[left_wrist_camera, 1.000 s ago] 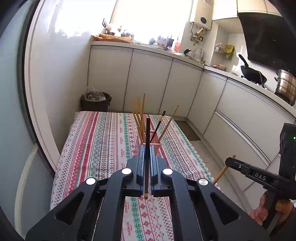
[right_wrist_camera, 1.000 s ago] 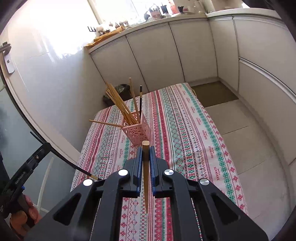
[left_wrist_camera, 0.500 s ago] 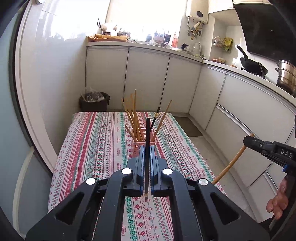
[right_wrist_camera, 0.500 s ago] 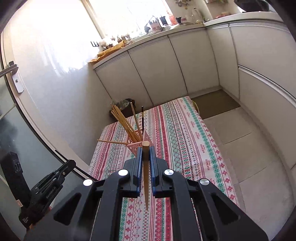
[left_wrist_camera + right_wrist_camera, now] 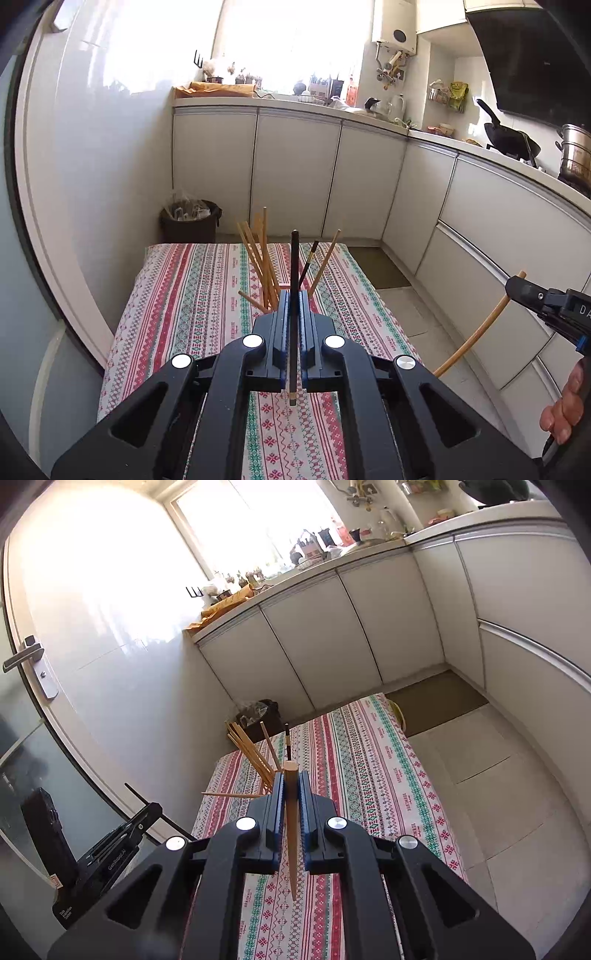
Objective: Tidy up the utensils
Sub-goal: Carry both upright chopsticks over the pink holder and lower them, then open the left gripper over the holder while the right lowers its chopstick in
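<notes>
A pink holder, mostly hidden behind the gripper tips in both views, stands on the striped tablecloth near the table's middle. Several wooden chopsticks fan out of it, with one dark chopstick among them and one wooden stick poking out sideways near its base.

The left gripper is clamped on a black chopstick, which runs upright between its blue pads, the top standing above the tips and the lower end hanging over the cloth. The right gripper is clamped on a wooden chopstick, thick end up just above the tips, pointed end down toward the cloth.

Only the left view shows the right gripper from outside, at the right edge, with its wooden chopstick slanting down below it and a person's fingers under it. That view also takes in a trash bin beyond the table's far end, a wok and a steel pot on the counter, and a water heater on the wall.

Only the right view shows the left gripper from outside, low on the left, with the black chopstick crossing its tip. It also shows a door handle and the tiled floor right of the table.
</notes>
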`<state>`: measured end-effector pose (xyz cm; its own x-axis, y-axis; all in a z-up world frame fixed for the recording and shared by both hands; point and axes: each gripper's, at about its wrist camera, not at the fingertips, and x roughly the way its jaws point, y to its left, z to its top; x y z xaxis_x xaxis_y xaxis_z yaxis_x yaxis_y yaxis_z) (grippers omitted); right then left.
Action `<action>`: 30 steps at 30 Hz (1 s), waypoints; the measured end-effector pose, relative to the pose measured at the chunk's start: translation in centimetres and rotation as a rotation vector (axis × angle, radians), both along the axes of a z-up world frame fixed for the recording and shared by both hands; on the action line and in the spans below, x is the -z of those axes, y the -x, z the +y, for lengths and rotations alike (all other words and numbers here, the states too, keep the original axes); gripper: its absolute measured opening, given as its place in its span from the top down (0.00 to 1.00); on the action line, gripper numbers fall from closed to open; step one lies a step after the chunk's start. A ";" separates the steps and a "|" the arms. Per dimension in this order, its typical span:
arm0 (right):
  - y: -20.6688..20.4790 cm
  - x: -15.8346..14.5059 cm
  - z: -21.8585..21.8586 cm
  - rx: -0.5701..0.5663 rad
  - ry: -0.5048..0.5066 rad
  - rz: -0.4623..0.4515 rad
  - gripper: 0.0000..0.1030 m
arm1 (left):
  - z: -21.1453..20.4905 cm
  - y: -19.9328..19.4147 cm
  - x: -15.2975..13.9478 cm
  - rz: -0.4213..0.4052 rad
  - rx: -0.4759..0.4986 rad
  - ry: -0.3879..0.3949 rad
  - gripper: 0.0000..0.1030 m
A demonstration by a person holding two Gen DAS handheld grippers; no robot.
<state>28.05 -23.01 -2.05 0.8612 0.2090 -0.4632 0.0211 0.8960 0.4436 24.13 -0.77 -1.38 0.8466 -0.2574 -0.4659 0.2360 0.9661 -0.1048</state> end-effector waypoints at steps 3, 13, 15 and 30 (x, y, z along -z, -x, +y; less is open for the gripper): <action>-0.5 0.0 -1.0 -0.003 -0.011 -0.011 0.92 | -0.9 -1.2 -1.0 -0.025 -0.002 -0.025 0.97; -3.3 -0.2 -2.2 -0.029 -0.003 -0.045 0.92 | -3.0 -6.6 -3.1 -0.097 -0.050 -0.043 0.97; -4.0 -0.4 -2.3 -0.037 0.005 -0.053 0.92 | -3.4 -8.1 -2.9 -0.101 -0.060 -0.043 0.96; -8.2 0.5 -2.1 -0.058 0.003 -0.048 0.92 | -1.2 -10.6 0.8 -0.071 -0.166 0.039 0.48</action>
